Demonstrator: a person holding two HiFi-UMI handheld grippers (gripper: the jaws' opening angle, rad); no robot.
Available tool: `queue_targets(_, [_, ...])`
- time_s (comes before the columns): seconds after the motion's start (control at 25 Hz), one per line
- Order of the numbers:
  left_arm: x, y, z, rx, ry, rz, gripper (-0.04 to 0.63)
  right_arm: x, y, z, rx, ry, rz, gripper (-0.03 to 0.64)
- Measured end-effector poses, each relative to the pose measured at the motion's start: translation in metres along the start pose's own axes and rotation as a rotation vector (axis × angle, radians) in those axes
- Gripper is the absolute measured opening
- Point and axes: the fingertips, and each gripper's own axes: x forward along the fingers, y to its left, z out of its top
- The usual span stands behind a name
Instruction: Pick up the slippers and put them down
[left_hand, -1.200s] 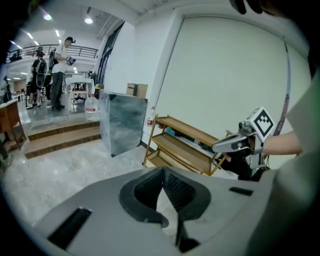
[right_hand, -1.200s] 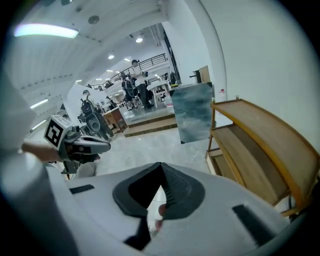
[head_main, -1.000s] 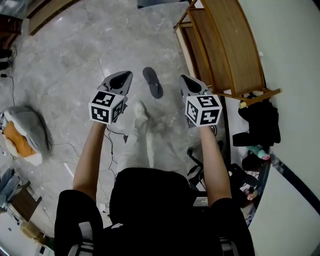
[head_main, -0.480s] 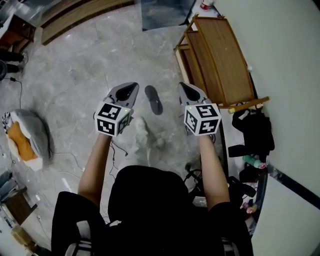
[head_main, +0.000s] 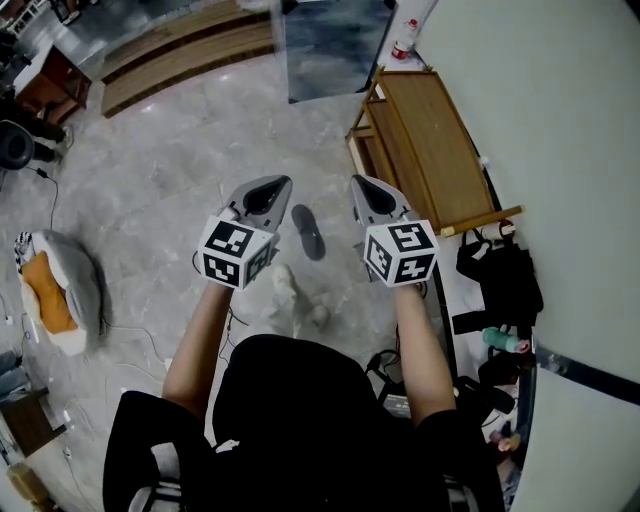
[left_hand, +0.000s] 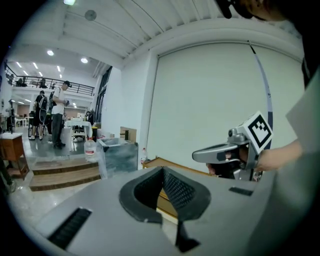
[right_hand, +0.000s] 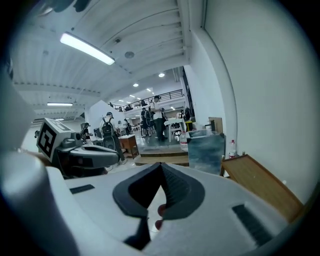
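Slipper (head_main: 308, 231) on the floor (head_main: 160, 180), below and between left gripper (head_main: 268, 192) and right gripper (head_main: 368, 192). Right of these, rack (head_main: 430, 150) along the wall (head_main: 560, 150), with bags (head_main: 497, 280) at its near end. Cushion (head_main: 60, 285) by the floor's left edge. Steps (head_main: 180, 45) along the far edge, bottle (head_main: 405, 38) beyond the rack's far end.

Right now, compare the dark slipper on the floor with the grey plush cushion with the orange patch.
Size: the dark grey slipper is small and slim; the grey plush cushion with the orange patch is far bulkier.
Colour: the slipper is all dark; the cushion is pale grey, orange and white.
Place: in the head view the slipper lies mid-frame, the cushion at the left edge.
Both rest on the grey stone floor.
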Motion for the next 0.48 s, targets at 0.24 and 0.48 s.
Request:
queue_targets(0.24, [-0.035,-0.018,0.032,0.038,-0.06,0.021,0.005,-0.025,0.027,0.032,-0.036,-0.063,0.022,-0.002])
queue_targets(0.48, [-0.066,-0.031,0.06,0.064,-0.13,0.047,0.005,-0.052,0.047,0.062,-0.076,-0.124,0.032,-0.002])
